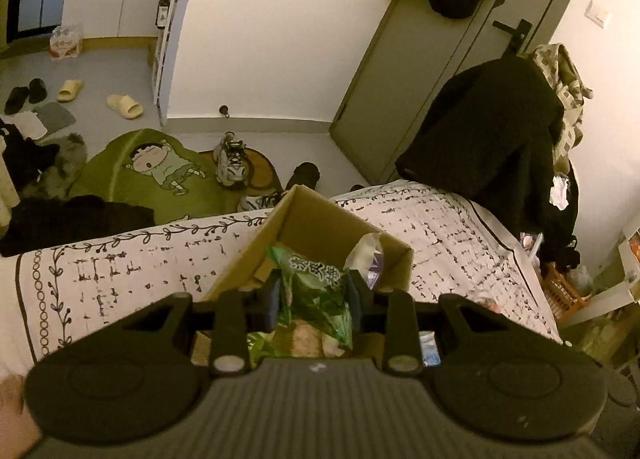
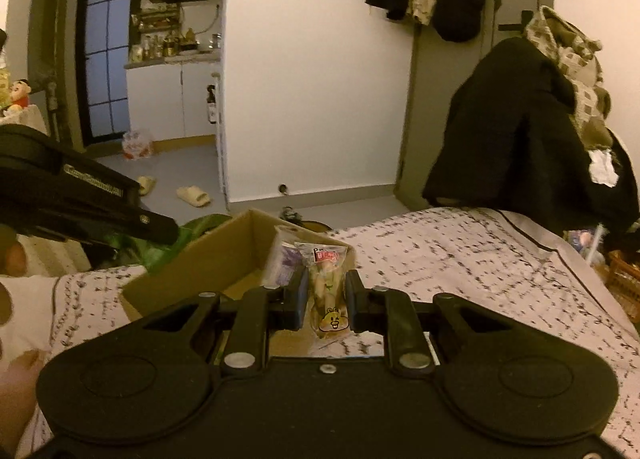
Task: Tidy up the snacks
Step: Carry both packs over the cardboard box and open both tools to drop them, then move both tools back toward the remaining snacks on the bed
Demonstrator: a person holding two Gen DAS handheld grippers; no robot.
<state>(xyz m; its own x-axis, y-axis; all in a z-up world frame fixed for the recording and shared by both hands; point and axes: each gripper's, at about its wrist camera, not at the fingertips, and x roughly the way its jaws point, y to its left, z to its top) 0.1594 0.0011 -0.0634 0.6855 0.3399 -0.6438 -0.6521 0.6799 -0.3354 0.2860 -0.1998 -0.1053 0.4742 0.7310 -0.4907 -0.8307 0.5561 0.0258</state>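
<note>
My own black housings hide the near end of the open brown cardboard box [image 1: 320,219] and whatever lies low inside it, and a clear, purple-printed packet [image 1: 370,259] leaning in its far right corner is too blurred to read. My left gripper [image 1: 314,295] is clenched on a crinkled green snack bag [image 1: 316,291] above the box, its long axis running away from me. My right gripper [image 2: 322,295] clamps a slim clear snack pouch with a yellow cartoon face [image 2: 327,291], upright, red label end pointing forward, at the box's right wall [image 2: 348,255], over the patterned white bedspread [image 2: 460,259].
</note>
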